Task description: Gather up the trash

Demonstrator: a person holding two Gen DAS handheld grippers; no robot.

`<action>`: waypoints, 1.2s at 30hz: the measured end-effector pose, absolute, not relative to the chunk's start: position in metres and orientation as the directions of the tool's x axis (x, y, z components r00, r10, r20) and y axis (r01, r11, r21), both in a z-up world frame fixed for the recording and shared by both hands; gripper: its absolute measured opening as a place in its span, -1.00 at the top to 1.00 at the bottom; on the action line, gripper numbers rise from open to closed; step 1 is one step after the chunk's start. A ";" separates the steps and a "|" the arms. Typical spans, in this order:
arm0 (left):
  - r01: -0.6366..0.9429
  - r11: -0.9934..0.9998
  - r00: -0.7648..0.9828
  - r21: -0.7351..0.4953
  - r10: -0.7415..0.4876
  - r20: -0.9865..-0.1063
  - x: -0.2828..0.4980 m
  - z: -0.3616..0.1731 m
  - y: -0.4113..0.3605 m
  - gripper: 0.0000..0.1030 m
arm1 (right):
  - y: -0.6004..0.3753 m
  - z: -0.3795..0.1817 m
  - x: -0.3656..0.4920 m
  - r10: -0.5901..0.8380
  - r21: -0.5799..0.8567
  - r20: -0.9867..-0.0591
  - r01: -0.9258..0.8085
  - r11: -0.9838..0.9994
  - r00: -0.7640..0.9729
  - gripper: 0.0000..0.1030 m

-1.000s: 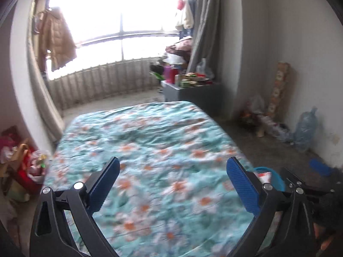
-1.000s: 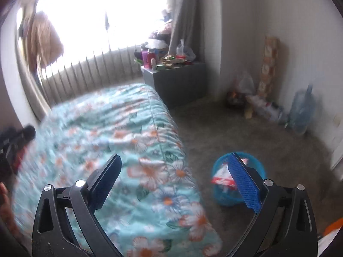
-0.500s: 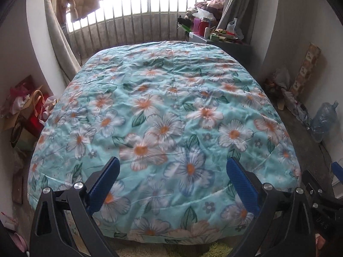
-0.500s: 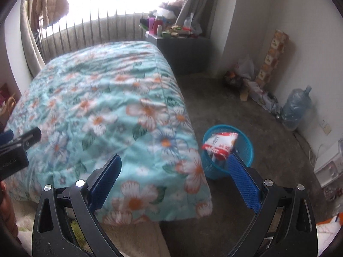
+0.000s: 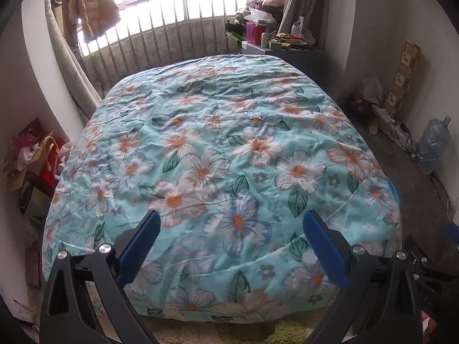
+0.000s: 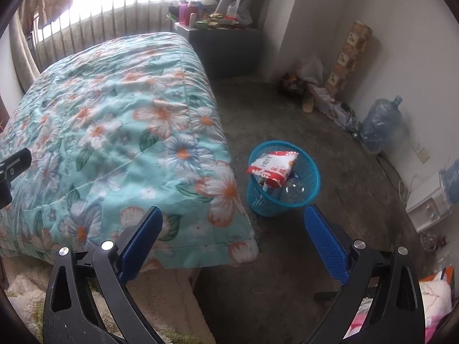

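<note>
Left gripper (image 5: 229,229): your jaws stand wide apart, empty, over the foot of the bed (image 5: 218,154).
Right gripper (image 6: 233,223): your jaws are apart too, holding nothing.
Bin (image 6: 308,183): blue basket on the floor at your 1 o'clock, just beside the bed's corner.
Trash: a red-and-white wrapper (image 6: 272,166) and a clear bottle (image 6: 294,189) lie inside the bin.

The left gripper (image 5: 231,226) hangs over the foot of a bed, blue-padded jaws spread wide with nothing between them. A turquoise quilt printed with white and orange flowers (image 5: 223,154) covers the mattress. A sliver of blue, possibly a basket (image 5: 392,190), peeks past its right edge.
</note>
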State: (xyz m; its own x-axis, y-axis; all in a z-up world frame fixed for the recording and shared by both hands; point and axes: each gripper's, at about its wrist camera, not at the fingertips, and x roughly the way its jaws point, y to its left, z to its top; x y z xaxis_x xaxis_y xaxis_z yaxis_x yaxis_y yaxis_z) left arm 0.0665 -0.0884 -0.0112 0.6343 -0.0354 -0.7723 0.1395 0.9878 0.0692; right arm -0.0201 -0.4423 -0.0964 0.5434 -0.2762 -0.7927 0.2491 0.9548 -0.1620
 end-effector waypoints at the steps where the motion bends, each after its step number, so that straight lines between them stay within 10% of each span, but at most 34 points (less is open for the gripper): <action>1: 0.145 0.987 0.635 0.075 -0.035 -0.772 0.066 -0.011 -0.090 -0.89 | -0.444 -0.096 -0.020 -0.277 -0.160 -0.793 0.254 0.954 0.542 -0.84; 36: 0.146 0.986 0.635 0.084 -0.028 -0.772 0.064 -0.011 -0.090 -0.89 | -0.446 -0.085 -0.018 -0.304 -0.177 -0.776 0.273 0.946 0.552 -0.84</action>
State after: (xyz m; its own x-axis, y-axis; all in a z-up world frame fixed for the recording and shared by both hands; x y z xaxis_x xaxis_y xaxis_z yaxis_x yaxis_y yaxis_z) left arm 0.0643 -0.0899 -0.0108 0.6346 -0.0279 -0.7723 0.1461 0.9857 0.0844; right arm -0.0185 -0.4460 -0.0854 0.5521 -0.3045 -0.7762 0.2728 0.9457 -0.1769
